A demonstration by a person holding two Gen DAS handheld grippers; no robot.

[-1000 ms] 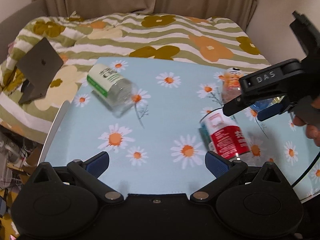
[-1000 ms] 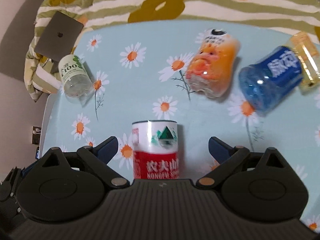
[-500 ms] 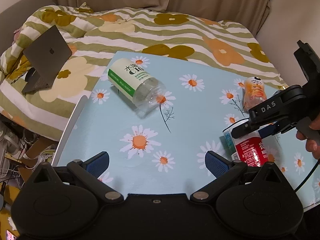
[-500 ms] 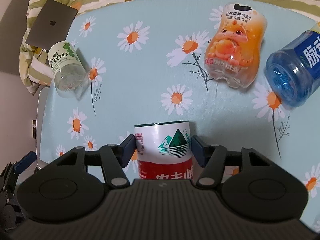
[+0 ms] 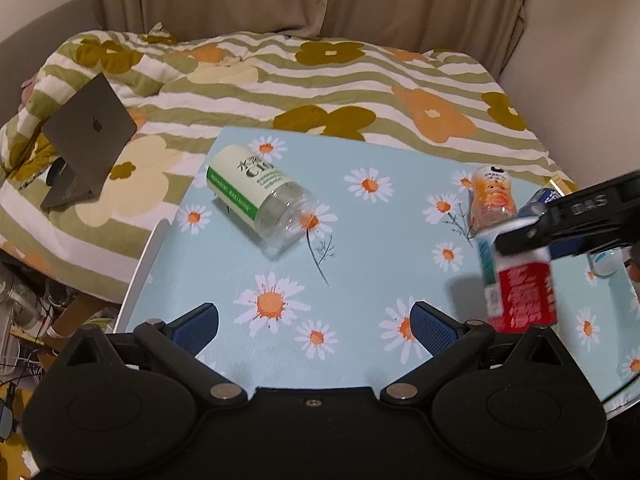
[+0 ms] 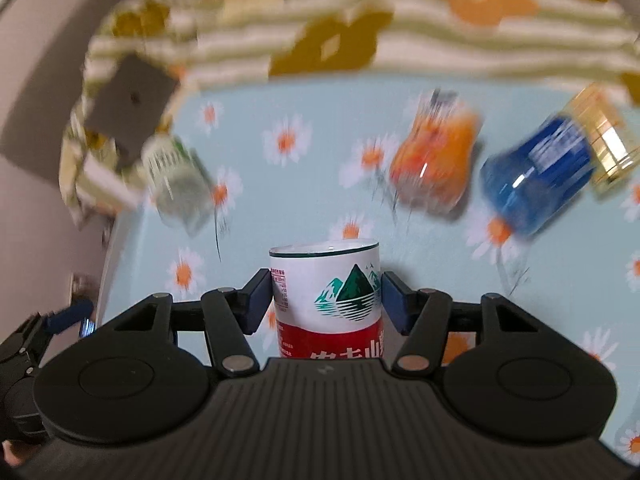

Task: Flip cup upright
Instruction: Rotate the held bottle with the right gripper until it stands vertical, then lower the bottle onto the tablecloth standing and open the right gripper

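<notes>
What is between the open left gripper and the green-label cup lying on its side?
Nothing visible. Bare daisy tablecloth lies between the left gripper and the green-label cup. The red-and-white cup clamped in the right gripper, and the orange cup, sit well off to the right.

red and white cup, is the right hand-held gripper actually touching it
Touching. In the right wrist view both fingers of the right hand-held gripper press against the sides of the red and white cup, with no gap visible on either side.
</notes>
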